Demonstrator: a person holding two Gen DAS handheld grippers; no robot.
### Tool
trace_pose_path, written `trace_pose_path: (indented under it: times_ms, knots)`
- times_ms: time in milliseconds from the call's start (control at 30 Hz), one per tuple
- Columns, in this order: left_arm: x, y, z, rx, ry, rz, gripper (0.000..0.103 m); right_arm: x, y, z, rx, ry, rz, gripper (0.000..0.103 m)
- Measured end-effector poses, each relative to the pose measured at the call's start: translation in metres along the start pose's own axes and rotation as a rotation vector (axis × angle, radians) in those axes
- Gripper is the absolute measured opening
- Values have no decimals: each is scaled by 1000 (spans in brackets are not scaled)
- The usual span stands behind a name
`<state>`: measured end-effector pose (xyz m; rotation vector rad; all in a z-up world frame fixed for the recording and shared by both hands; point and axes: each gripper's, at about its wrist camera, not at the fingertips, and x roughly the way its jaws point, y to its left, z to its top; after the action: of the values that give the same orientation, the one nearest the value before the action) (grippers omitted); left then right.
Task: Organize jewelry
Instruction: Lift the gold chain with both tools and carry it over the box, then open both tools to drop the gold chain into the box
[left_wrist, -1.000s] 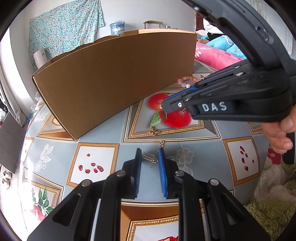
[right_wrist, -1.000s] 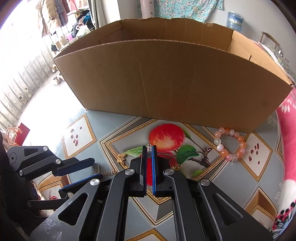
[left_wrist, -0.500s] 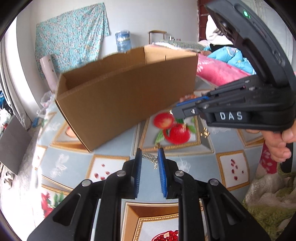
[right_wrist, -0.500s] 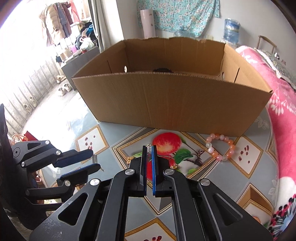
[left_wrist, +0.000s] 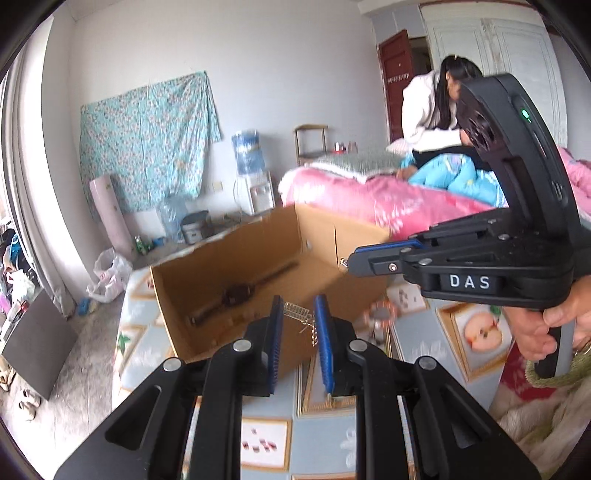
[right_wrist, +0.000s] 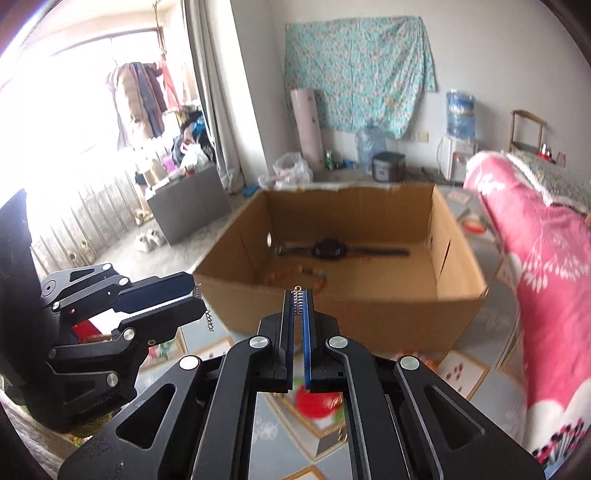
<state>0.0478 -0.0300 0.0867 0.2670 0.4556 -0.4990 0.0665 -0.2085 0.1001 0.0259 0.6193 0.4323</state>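
Observation:
My left gripper (left_wrist: 298, 306) is shut on a small gold comb-shaped piece (left_wrist: 295, 312) that spans its blue pads, a short chain dangling below. The right wrist view shows that left gripper (right_wrist: 195, 291) at the left, with the chain (right_wrist: 209, 321) hanging. My right gripper (right_wrist: 298, 295) is shut on a second small gold piece (right_wrist: 297, 300), a tiny ring poking past the tips. Its closed tip also shows in the left wrist view as the right gripper (left_wrist: 351, 263). Both hang in front of an open cardboard box (right_wrist: 332, 317), which holds a dark watch (right_wrist: 328, 249) and some beads (right_wrist: 295, 275).
A blurred bead bracelet (left_wrist: 382, 314) lies on the patterned tablecloth (left_wrist: 266, 443) to the right of the box (left_wrist: 221, 266). A pink quilt (right_wrist: 535, 277) rises on the right. A person (left_wrist: 432, 118) sits on the bed behind. A grey cabinet (right_wrist: 188, 206) stands far left.
Both grippers have risen and tipped up, carrying the gold pieces off the tablecloth. The box, first seen side-on from below, now shows its inside and the watch.

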Motion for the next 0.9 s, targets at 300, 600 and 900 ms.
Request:
trace_pose_path:
  times_ms: [300,600,900]
  knots:
    - [70,41,60,-78,96,-91,17,46,-51,60,77,34,115,2]
    - [193,84,66,-261,450,-212,17,122,-91,76,158,256,122,2]
    - [253,106,65,-379,646,-184,18,140,-103,84,147,319,74,7]
